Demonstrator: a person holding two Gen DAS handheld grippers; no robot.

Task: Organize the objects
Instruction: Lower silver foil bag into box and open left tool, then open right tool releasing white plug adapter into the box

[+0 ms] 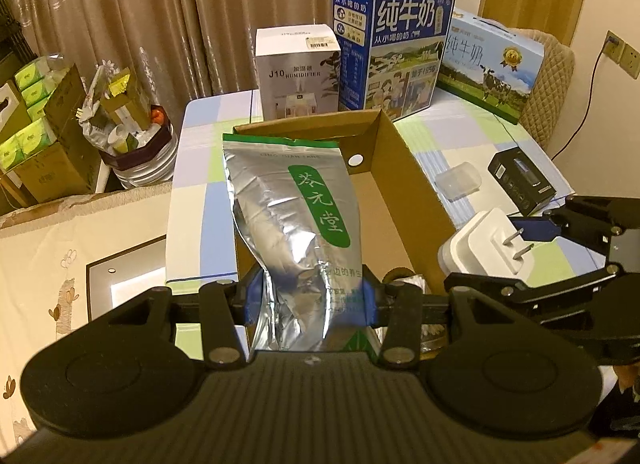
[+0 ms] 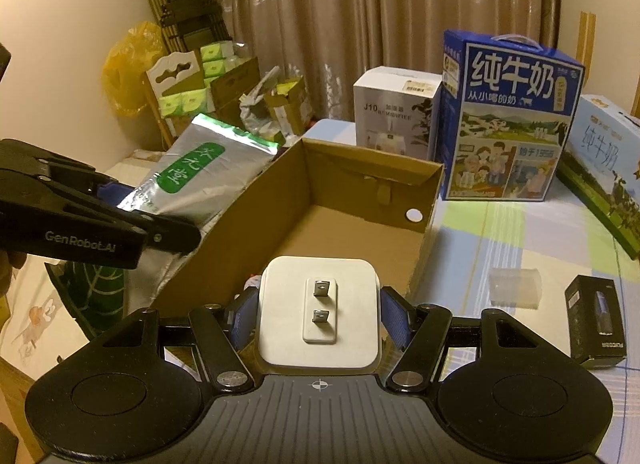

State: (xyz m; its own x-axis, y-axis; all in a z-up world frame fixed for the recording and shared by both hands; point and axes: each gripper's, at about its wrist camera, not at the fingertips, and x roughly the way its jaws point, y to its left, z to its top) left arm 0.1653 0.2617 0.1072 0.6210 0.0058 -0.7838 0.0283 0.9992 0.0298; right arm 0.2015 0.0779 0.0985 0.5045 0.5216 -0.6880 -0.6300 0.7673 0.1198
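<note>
The open brown cardboard box [image 2: 360, 224] is seen bare inside, silver foil pouch with green label [image 1: 296, 224] clamped in left gripper [image 1: 310, 300] above its left wall, white square plug adapter [image 2: 318, 312] clamped in right gripper [image 2: 319, 318] at its near edge, nothing placed yet, clear plastic case [image 2: 515, 287] and small black carton [image 2: 596, 320] left on table to the right.

Both grippers are the same build: matte black plastic, a wide ribbed grey-black body at the bottom with a little white crosshair mark in the middle, and a big round disc housing on each side. The left gripper [image 1: 310, 296] has angled black linkage arms with shiny silver pivot screws, and its fingers [image 1: 251, 298] end in blue textured pads. The right gripper [image 2: 318, 316] has the same blue pads and silver screws. Seen side-on, the left one has "GenRobot.AI" printed in pale lettering along its arm.
</note>
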